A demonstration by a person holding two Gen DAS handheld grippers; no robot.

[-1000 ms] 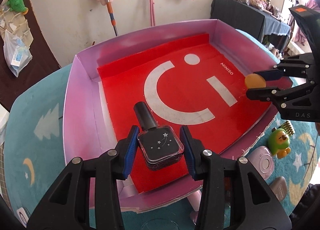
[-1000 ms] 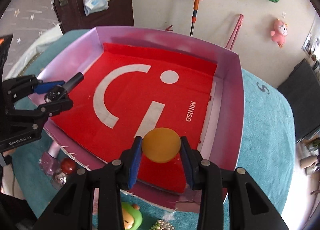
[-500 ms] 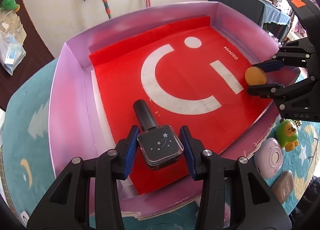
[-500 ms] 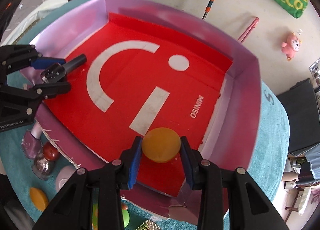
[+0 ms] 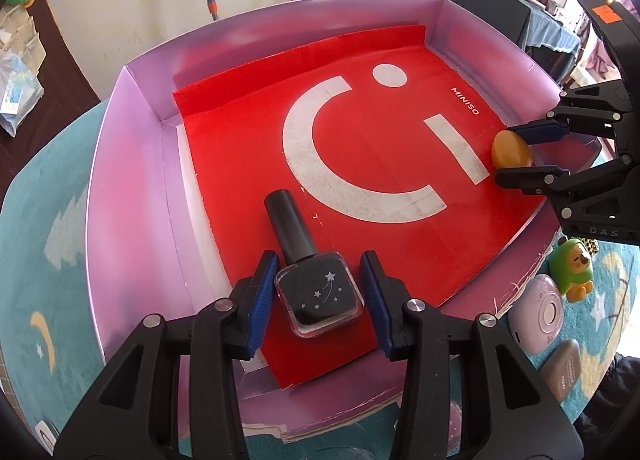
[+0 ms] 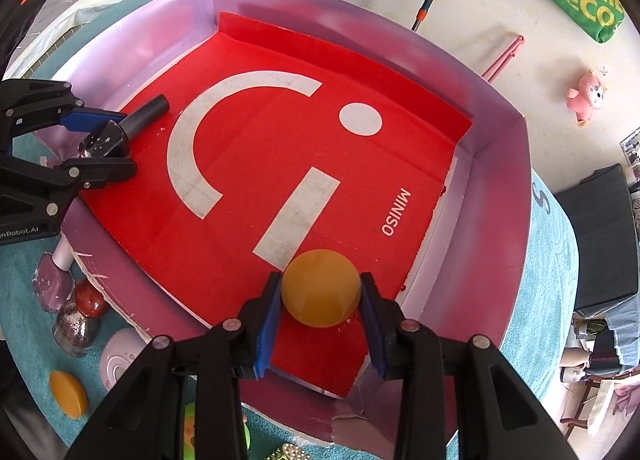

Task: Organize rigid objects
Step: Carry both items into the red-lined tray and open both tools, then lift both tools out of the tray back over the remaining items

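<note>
the left claw [image 5: 320, 292] pinched a black nail polish bottle [image 5: 318, 296] at seven o'clock of the pink box [image 5: 132, 195], over its red liner [image 5: 380, 187]. at four o'clock, the right claw [image 6: 320, 296] pinched a yellow disc [image 6: 320, 288].

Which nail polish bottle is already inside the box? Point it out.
The black nail polish bottle with stars, between the left gripper's fingers over the red liner. The lilac bottle and glitter bottle stand outside the box.
</note>
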